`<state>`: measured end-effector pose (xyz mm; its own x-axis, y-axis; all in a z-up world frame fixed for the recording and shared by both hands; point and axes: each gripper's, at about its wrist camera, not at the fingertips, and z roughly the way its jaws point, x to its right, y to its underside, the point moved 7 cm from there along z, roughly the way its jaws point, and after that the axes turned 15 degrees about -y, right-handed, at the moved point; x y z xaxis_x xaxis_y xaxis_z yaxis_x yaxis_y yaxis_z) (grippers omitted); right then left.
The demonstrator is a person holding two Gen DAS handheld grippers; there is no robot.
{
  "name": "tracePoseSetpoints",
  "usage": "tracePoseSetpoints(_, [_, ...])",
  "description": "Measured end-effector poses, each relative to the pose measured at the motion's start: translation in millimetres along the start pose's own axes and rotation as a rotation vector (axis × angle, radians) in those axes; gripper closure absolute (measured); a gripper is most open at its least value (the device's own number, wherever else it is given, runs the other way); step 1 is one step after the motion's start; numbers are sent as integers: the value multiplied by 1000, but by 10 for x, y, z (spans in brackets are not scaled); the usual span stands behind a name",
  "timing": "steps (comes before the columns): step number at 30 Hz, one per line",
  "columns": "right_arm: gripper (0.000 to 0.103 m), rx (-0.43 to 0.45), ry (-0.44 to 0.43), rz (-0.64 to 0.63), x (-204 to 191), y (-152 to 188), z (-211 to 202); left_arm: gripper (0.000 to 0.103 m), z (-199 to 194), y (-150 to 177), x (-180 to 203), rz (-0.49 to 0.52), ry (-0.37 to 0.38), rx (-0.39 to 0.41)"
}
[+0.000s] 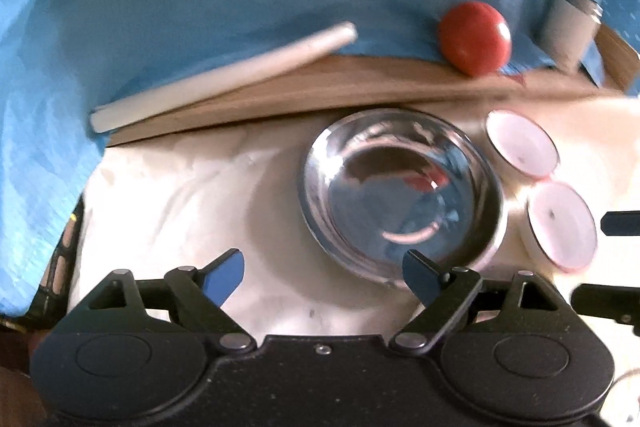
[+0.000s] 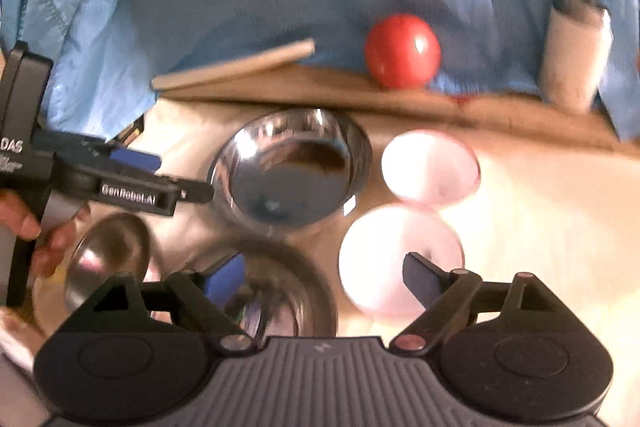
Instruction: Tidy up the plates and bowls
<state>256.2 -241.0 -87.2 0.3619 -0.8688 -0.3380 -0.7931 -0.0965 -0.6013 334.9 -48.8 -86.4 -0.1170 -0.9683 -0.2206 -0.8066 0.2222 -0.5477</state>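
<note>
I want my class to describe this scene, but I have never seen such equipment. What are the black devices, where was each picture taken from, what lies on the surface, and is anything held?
There is no robot: a person carries a hand-held two-finger clamp in each hand, each with a camera looking along its fingers. One picture comes from the left gripper, the other from the right gripper; both stand open and hold nothing. On the white cloth sit a steel bowl and two small pink-white dishes. The right view shows more steel dishes nearer the camera. Behind lie a red ball and a white rod.
</note>
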Motion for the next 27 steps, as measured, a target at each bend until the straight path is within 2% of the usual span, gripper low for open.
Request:
tracePoseSetpoints(9, [10, -117, -111, 228, 175, 376, -69, 15, 41, 119, 261, 185, 105, -76])
tracePoseSetpoints(13, [11, -131, -146, 309, 224, 459, -2, 15, 73, 162, 338, 212, 148, -122])
tracePoseSetpoints(17, [21, -160, -167, 344, 212, 526, 85, 15, 116, 206, 427, 251, 167, -153])
tracePoseSetpoints(18, [23, -169, -172, 345, 200, 534, 109, 16, 118, 215, 437, 263, 170, -159])
tracePoseSetpoints(20, [28, -186, -181, 345, 171, 563, 145, 26, 129, 230, 456, 286, 182, -174])
tracePoseSetpoints(22, [36, -200, -189, 349, 158, 595, 174, 29, 135, 251, 468, 302, 187, -182])
tracePoseSetpoints(27, [42, -224, -197, 368, 127, 659, 240, 45, 150, 293, 484, 330, 203, -204])
